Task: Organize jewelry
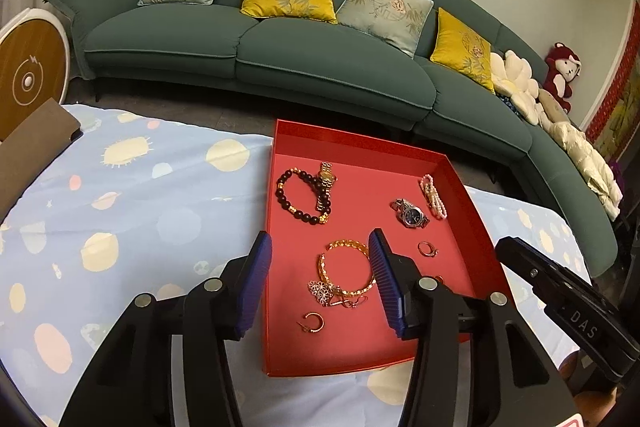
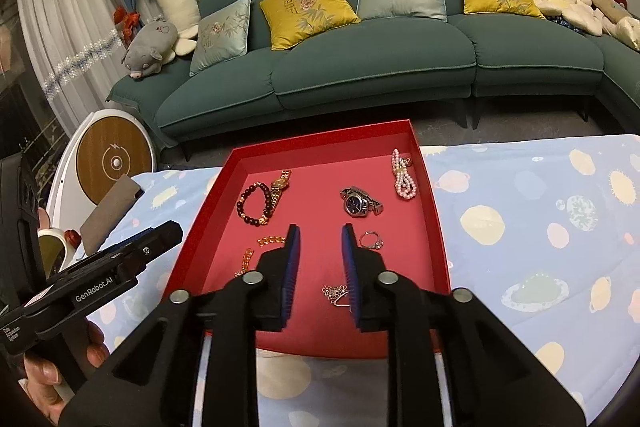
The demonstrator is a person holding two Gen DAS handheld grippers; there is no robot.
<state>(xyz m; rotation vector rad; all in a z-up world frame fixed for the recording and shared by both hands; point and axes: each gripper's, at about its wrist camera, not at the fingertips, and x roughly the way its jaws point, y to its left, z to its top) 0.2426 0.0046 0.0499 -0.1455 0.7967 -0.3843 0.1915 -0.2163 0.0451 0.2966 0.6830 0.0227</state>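
Observation:
A red tray lies on a blue patterned cloth. It holds a dark bead bracelet, a gold watch, a silver watch, a pink pearl bracelet, a gold bangle, a ring, a flower brooch and a hoop earring. My left gripper is open and empty above the bangle. My right gripper is open and empty above the tray's middle.
The blue cloth covers the table on both sides of the tray. A brown pouch lies at the table's far left. A green sofa with cushions stands behind. A round white device stands at the left.

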